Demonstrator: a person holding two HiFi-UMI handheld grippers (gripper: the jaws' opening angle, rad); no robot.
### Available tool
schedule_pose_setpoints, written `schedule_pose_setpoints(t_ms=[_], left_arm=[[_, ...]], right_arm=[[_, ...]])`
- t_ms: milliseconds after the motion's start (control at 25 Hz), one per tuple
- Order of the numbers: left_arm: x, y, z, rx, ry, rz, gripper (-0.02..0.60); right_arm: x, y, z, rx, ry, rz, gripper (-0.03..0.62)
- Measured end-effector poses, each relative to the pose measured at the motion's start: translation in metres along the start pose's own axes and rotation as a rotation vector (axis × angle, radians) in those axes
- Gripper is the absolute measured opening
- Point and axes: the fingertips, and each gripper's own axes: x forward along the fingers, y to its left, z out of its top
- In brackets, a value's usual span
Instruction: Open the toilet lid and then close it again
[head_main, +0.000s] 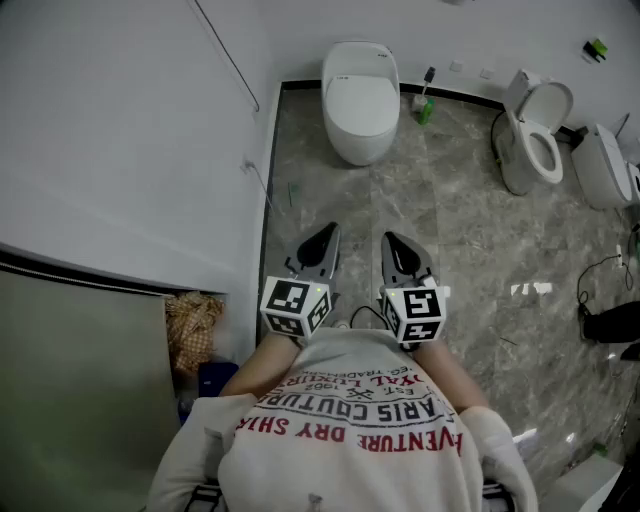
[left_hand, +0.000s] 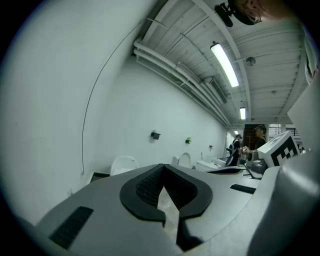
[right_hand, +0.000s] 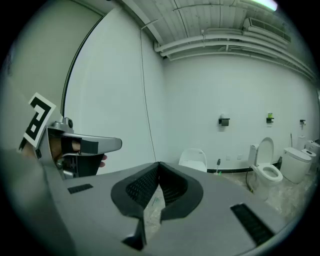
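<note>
The head view alone shows both tools at once. The left gripper (head_main: 320, 248) and the right gripper (head_main: 398, 252) are held side by side just in front of the person's shirt (head_main: 350, 425). They are near each other but apart, and both point out over the marble floor (head_main: 450, 260). Only this view shows the woven basket (head_main: 195, 325), behind and to the left of the left gripper.

The left gripper view adds a ceiling strip light (left_hand: 225, 64) and people (left_hand: 257, 137) far off to the right, past the right gripper's marker cube (left_hand: 281, 149). The right gripper view has a black wall fitting (right_hand: 224, 121) high ahead of it.

Each gripper view settles its own state. The left gripper's jaws meet at the tips, leaving only a hollow behind them, and nothing is between them. The right gripper's jaws are likewise closed and empty.

The closed toilet (head_main: 360, 135) stands ahead of both grippers, well apart from them, on a line between the two, with its lid (head_main: 360, 90) down. It appears left of the tips in the left gripper view and right of them in the right gripper view. A second toilet (head_main: 535, 145), with its lid raised, stands ahead and to the right of the right gripper.
</note>
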Motion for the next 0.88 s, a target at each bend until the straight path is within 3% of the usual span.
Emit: schedule_pose_setpoints(t_ms=[600, 880], left_arm=[[-0.008, 0.008, -0.008, -0.011, 0.007, 0.005, 0.006], [-0.014, 0.025, -0.023, -0.069, 0.027, 0.050, 0.006]], right_arm=[[0.002, 0.010, -0.003, 0.041, -0.004, 0.028, 0.014], [0.007, 0.013, -0.020, 0.064, 0.045, 0.042, 0.014]])
